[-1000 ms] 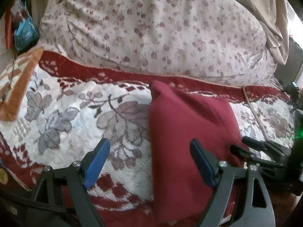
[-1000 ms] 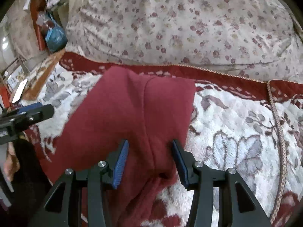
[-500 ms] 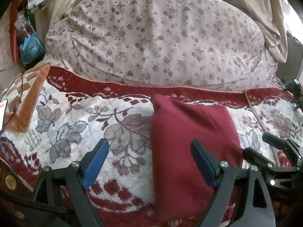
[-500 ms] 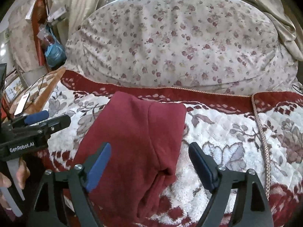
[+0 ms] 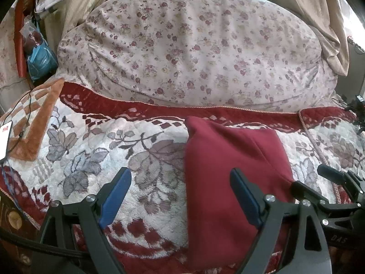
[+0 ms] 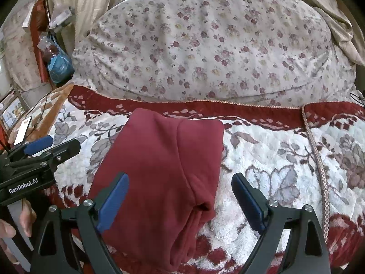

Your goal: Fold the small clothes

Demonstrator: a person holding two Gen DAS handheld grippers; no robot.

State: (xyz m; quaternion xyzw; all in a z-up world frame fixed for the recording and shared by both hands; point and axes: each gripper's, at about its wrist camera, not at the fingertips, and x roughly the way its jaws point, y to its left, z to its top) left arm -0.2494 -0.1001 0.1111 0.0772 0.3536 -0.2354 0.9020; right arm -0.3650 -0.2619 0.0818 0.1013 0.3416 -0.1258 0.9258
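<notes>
A dark red garment (image 5: 230, 173) lies folded into a long strip on a white and red floral blanket (image 5: 114, 159); it also shows in the right wrist view (image 6: 164, 171). My left gripper (image 5: 180, 194) is open and empty, held above the garment's left edge. My right gripper (image 6: 180, 196) is open and empty, held above the garment's near right part. The right gripper's fingers (image 5: 328, 173) show at the right of the left wrist view. The left gripper's fingers (image 6: 38, 145) show at the left of the right wrist view.
A big floral bedding roll (image 5: 194, 57) lies behind the blanket. An orange checked cloth (image 5: 34, 118) with a phone (image 5: 5, 134) and cable lies at the left. A blue bag (image 5: 41, 59) hangs at the far left. Curtains (image 6: 330, 11) hang at the right.
My right gripper has opened and let go of the red garment. Both grippers have pulled back and up from the bed. The garment lies still.
</notes>
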